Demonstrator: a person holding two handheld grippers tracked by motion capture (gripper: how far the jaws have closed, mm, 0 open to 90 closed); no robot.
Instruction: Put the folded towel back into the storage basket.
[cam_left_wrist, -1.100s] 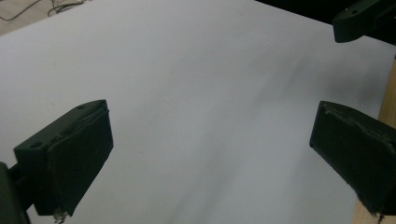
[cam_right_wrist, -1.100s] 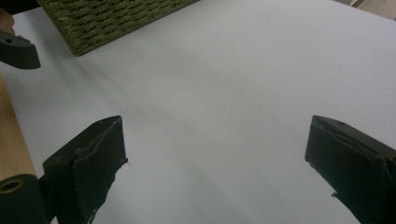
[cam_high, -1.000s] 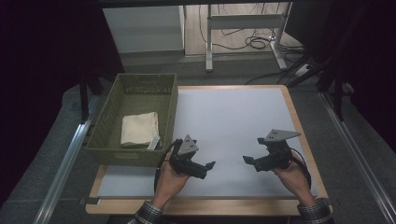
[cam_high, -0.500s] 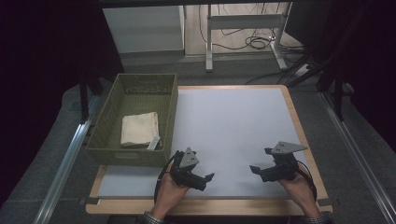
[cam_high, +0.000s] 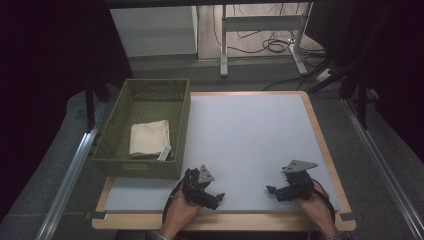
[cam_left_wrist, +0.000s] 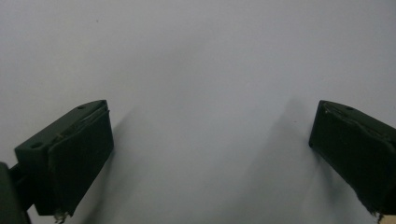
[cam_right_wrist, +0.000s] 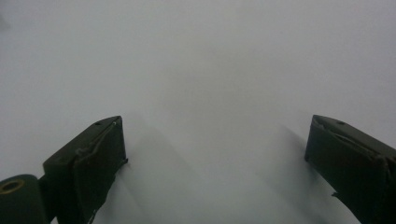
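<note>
**Folded cloth sitting in basket, both grippers parked at near edge**

Folded cloth (cam_high: 149, 139) is lying flat on the floor of the green basket (cam_high: 182, 125), toward its near half, with a small tag poking out at its near right corner. It is sitting squarely, not draped over the wall, so I am judging it as stowed rather than mid-transfer. The basket is standing at the left edge of the table (cam_high: 260, 130), overhanging the pale mat a little on that side.

I am holding my 2 tools low over the near edge of the mat, well apart from each other and clear of the basket. My left gripper (cam_high: 216, 196) is hovering just beside the basket's near right corner, tips pointing right and slightly toward me. My right gripper (cam_high: 270, 190) is hovering at the near right, tips pointing left toward the other one.

State check from the gripper views: left gripper's jaws are standing wide apart with nothing but bare mat between them; its pads (cam_left_wrist: 79, 163) are showing frayed lower edges. Right gripper's jaws are likewise spread wide and empty, pads (cam_right_wrist: 100, 163) close above the mat, soft shadows under each.

Judgement: with both tools empty, spread and pulled in near my body, I am reading this as a rest posture. The cloth is the nearest workable item, reachable by the left tool over the basket's near wall.
</note>
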